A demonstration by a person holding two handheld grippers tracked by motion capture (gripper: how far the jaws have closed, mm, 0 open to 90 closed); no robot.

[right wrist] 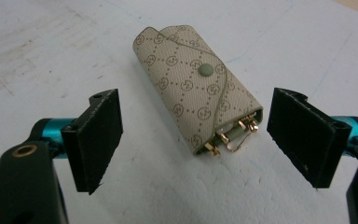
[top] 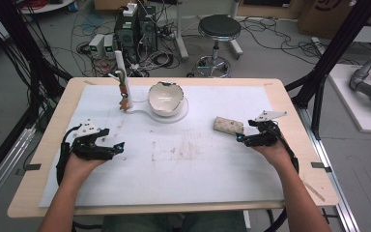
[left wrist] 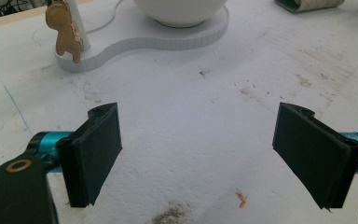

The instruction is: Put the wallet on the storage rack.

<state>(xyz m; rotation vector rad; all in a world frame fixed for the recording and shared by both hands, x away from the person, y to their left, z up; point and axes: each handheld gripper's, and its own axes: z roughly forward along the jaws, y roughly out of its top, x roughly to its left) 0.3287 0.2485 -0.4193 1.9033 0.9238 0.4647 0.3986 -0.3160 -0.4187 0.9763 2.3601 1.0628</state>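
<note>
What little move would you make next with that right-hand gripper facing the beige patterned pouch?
Probably ease the right gripper forward so its open jaws straddle the beige patterned key pouch with the green snap, then close. The pouch lies flat on the white table cover just ahead of the jaws, untouched, its gold hooks pointing toward them.

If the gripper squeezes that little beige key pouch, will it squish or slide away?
The key pouch looks like soft fabric folded shut with a snap, so it would probably give a bit when squeezed. It lies flat, so rolling seems unlikely. Metal hooks poke out its open end and may dangle or rattle when lifted. The right gripper is open around that end.
</note>
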